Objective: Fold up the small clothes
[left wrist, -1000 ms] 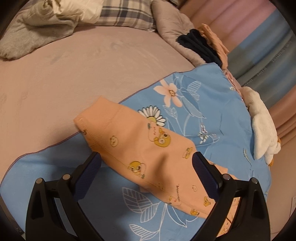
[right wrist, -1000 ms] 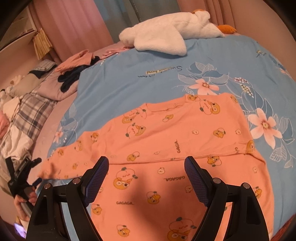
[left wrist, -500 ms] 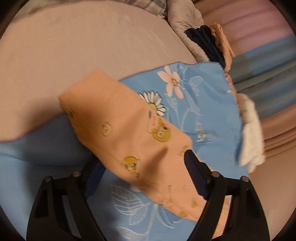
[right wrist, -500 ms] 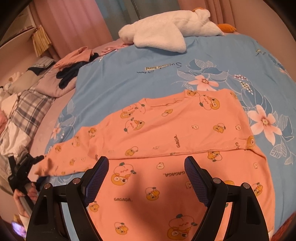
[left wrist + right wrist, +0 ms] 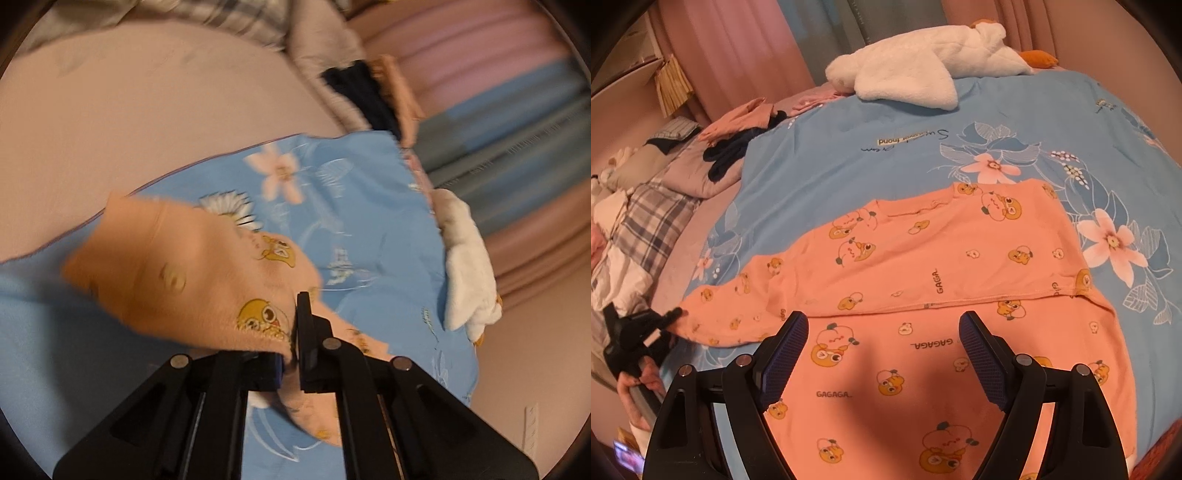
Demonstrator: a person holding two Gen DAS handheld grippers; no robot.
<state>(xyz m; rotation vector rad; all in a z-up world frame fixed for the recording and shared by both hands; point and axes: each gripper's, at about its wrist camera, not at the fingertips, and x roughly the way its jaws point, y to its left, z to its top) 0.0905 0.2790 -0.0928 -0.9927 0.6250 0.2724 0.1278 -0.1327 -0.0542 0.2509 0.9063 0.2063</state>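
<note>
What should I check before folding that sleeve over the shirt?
1. Left gripper shut on the sleeve: ok.
2. Grip depth: fabric bunched between the pads, but how much is caught: cannot tell.
3. Right gripper open, holding nothing, hovering over the shirt: ok.
4. Shirt body lying flat on the blue sheet: ok.
5. Fold path across the shirt free of other clothes: ok.
6. Left view sharp enough to judge: not ok, blurred.

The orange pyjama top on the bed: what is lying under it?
Under the orange pyjama top lies the blue flowered sheet, and its lower hem overlaps another orange piece with the same print. Whatever else lies beneath the top is covered.
</note>
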